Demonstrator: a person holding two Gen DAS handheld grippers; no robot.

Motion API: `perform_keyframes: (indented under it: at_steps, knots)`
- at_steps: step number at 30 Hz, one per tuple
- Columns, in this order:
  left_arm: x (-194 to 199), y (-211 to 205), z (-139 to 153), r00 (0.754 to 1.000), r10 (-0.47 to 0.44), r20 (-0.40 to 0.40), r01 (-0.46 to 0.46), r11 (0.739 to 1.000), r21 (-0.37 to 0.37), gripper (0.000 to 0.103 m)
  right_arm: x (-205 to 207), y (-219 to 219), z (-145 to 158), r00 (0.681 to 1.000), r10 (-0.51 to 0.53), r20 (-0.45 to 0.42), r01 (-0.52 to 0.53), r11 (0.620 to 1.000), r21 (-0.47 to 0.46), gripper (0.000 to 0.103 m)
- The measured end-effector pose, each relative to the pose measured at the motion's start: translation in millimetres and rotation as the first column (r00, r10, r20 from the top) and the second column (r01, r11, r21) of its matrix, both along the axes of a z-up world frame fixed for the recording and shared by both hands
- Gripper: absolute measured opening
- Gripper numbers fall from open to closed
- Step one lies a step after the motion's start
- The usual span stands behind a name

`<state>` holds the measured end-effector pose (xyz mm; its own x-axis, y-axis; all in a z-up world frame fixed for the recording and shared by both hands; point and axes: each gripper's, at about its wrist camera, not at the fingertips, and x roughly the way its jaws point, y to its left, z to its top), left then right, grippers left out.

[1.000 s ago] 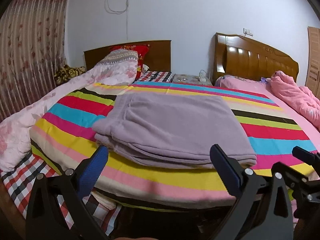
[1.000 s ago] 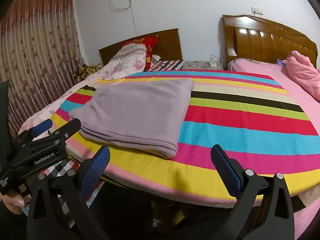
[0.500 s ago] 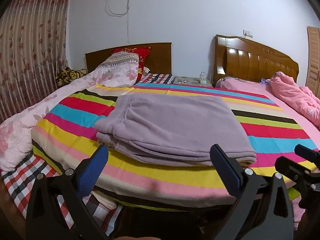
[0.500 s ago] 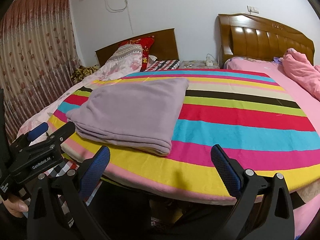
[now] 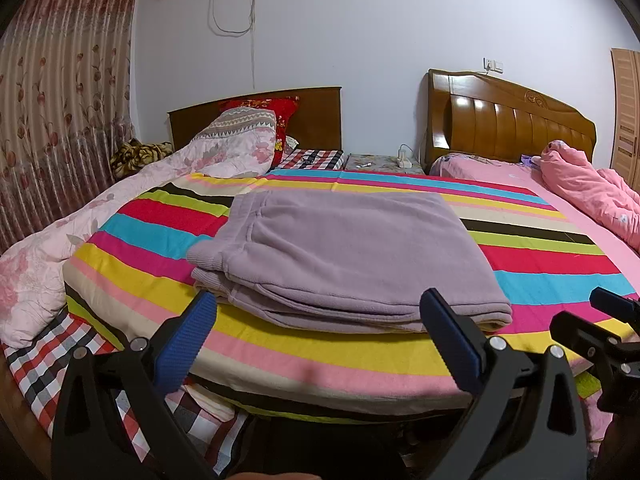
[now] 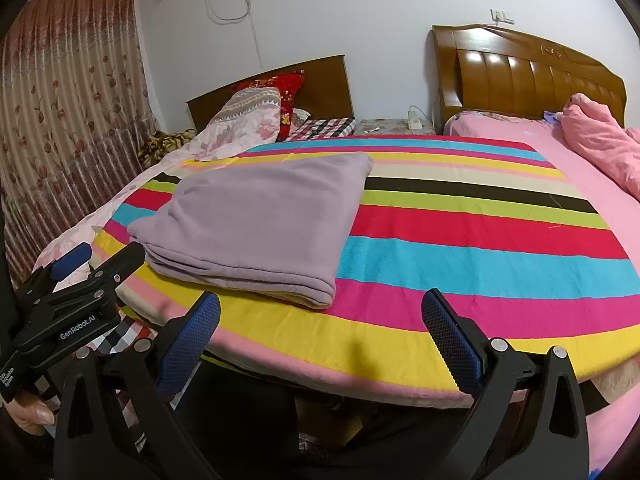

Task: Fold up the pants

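The lilac fleece pants (image 5: 344, 256) lie folded in a neat layered stack on the striped blanket (image 5: 540, 264), near the bed's front edge within easy reach. The left gripper (image 5: 320, 334) and right gripper (image 6: 322, 332) hover short of that edge, fingers spread apart and empty, which suggests the folding is done.

Both wrist views low at the bed's (image 5: 320, 364) foot, facing the headboards, right view further right, sharing the striped blanket (image 6: 480, 248)
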<state>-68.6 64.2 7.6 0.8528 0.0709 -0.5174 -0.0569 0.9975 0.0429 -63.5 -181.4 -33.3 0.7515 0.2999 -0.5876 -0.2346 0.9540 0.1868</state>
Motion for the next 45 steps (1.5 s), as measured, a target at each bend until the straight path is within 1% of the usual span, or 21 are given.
perform_keyframes:
  at_steps: [11, 45]
  knots:
    - [-0.6, -1.4, -1.4, 1.0, 0.017, -0.004, -0.017, 1.0, 0.014, 0.101, -0.3, -0.4, 0.5, 1.0, 0.0, 0.001, 0.0, 1.0, 0.001, 0.098]
    - [-0.7, -0.8, -3.9, 1.0, 0.017, -0.003, -0.017, 1.0, 0.023, 0.101, -3.6, 3.4, -7.2, 1.0, -0.013, -0.011, 0.013, 1.0, 0.011, 0.098]
